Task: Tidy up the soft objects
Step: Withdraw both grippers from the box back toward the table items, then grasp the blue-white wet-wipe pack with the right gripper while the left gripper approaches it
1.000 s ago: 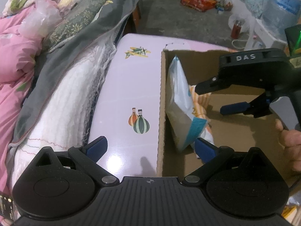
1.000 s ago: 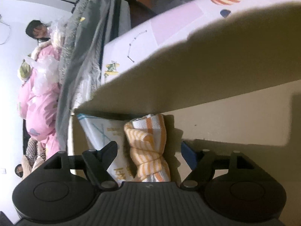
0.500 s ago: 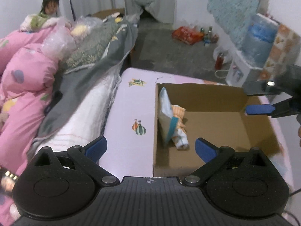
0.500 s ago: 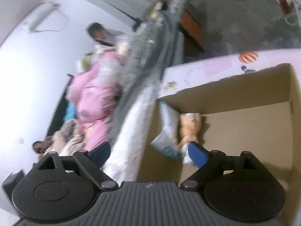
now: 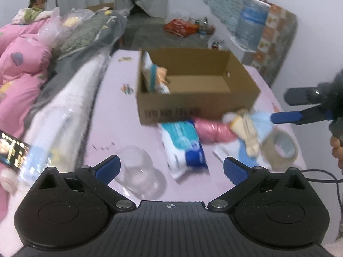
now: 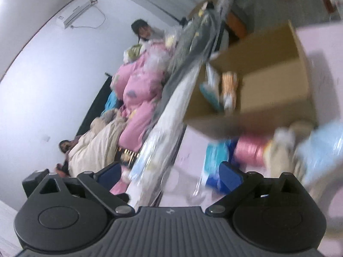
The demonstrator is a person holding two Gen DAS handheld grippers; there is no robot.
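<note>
Both grippers have pulled back from the cardboard box [image 5: 197, 105], left gripper [image 5: 171, 167] and right gripper [image 6: 169, 174] spread wide, empty. Inside, against its left wall, lean a glossy tissue pack [image 5: 148, 72] and an orange-striped cloth [image 5: 161, 73]. More soft bundles [image 5: 214, 129] lie before it on the pink table [image 5: 113, 115].

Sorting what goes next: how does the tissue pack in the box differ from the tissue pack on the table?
The tissue pack in the box stands on edge against the left wall of the cardboard box; the tissue pack on the table lies flat outside, in front of the box. The boxed one leans beside an orange striped towel; the other touches a pink roll. Both are soft white-and-blue packs.
</note>
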